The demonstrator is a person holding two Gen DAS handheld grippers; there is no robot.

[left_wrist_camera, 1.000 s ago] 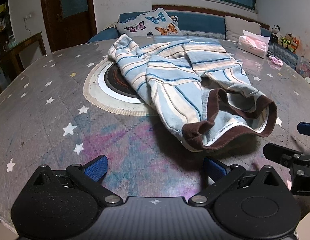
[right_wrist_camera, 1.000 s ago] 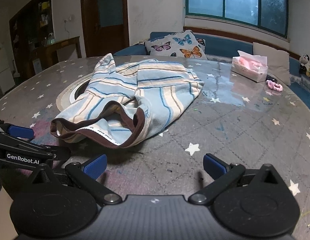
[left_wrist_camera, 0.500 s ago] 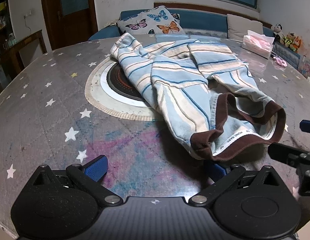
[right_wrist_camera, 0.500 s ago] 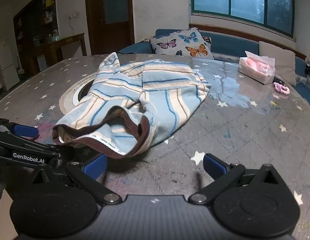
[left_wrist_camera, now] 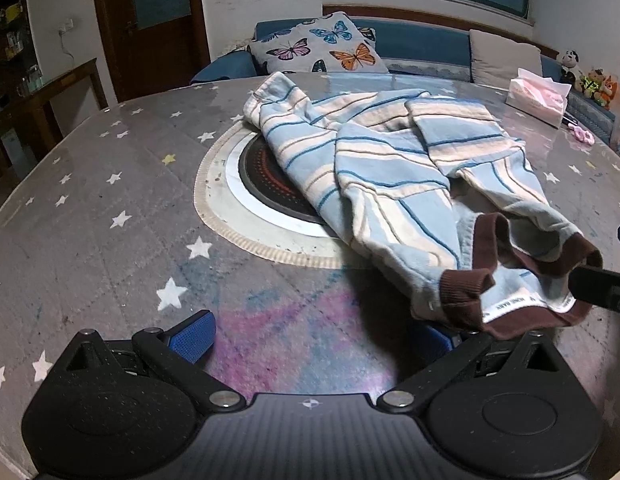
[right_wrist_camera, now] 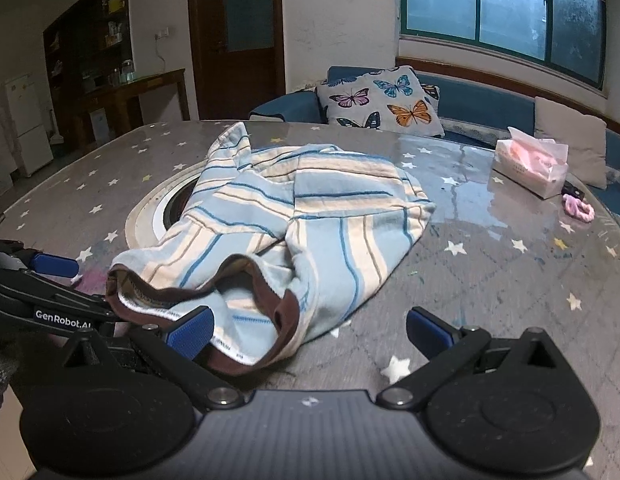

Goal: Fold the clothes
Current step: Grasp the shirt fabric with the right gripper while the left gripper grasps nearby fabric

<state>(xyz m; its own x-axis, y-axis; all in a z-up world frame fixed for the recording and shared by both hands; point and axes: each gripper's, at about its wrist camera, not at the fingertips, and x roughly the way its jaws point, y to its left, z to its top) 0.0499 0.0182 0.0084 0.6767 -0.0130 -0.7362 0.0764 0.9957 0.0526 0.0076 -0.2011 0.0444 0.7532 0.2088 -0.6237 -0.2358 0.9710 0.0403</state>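
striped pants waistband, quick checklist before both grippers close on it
1. Left gripper jaws open: ok.
2. Right gripper jaws open: ok.
3. Brown waistband of the striped pants reaches both grippers: ok.
4. Waistband between the left jaws: not ok, only over its right finger.
5. Waistband layers aligned: not ok, bunched and gaping.
6. Tissue box apart from the pants: ok.

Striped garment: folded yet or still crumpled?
Crumpled. The striped garment lies bunched on the table, brown waistband gaping open, layers overlapping unevenly.
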